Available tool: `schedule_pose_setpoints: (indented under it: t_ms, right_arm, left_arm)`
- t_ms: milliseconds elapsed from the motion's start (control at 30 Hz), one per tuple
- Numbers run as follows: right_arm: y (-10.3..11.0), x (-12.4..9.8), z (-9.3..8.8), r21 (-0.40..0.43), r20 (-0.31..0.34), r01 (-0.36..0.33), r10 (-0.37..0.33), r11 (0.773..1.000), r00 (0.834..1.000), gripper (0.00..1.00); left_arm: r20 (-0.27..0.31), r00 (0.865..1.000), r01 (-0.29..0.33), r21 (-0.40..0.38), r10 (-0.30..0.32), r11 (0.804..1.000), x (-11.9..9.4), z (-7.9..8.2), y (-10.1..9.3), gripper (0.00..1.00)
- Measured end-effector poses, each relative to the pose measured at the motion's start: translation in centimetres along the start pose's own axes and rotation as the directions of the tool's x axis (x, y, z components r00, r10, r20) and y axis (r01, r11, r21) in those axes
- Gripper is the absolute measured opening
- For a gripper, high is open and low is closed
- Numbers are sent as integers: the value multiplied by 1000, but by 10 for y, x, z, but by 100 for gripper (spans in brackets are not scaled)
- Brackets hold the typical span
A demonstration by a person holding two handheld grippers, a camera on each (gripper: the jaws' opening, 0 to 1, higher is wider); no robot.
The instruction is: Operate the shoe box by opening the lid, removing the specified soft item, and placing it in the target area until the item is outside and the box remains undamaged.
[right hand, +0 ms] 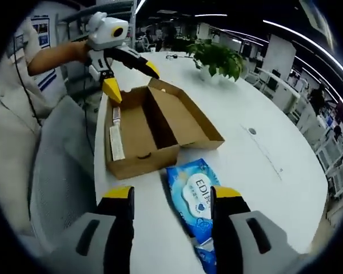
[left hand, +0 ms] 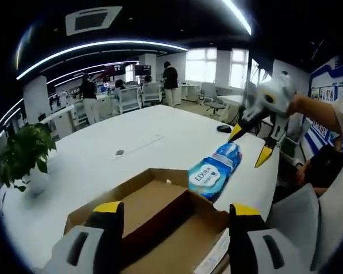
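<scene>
- Left gripper view: the left gripper [left hand: 174,220] is seen with its yellow-tipped jaws spread wide and nothing held between them, hovering above the open shoe box [left hand: 160,220].
- The shoe box, of brown cardboard, is found open on the white table [left hand: 103,148], near the table edge closest to the person; its lid is folded back flat beside the tray.
- The blue wet-wipes pack [left hand: 214,170], the soft item, is observed lying on the table outside the box, just beside one of its corners.
- The right gripper [left hand: 252,145] is noted above the table beyond the pack, jaws parted and empty.
- Right gripper view: the right gripper [right hand: 171,197] is seen with jaws wide open, above the wet-wipes pack [right hand: 195,197]; contact cannot be told.
- The shoe box [right hand: 154,128] lies just past the pack, with the left gripper [right hand: 131,77] held open over its far end.
- A potted plant [right hand: 217,57] stands on the table farther off.
</scene>
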State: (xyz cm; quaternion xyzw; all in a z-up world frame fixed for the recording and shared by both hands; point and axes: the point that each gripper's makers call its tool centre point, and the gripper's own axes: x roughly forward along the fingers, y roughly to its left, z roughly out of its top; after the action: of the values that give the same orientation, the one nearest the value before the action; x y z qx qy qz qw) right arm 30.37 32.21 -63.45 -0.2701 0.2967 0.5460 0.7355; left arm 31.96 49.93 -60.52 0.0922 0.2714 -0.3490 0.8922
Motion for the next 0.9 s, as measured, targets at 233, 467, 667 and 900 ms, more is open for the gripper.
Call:
schedule_pose_setpoints:
  t_ms: [233,467,667,900]
  right_arm:
    - [20,26,16,-78,-14,-87,86,993,996,50]
    - [37,54,29,-139,-26,-156,154,978,988,49]
    - [48,72,33,-168,-48,-191,186,967,981,48]
    - [58,89,32,-195,-90,-237,223,952,971,48]
  left_arm:
    - [-2,998,-55,-20,55,998,-28,-20,24,80]
    - [-11,995,-102,-40,101,994,-49,-38,41,82]
    - [-23,992,-126,-61,125,990,-62,-53,49,82]
    - [-34,988,-152,-74,150,986,-76,-64,56,82]
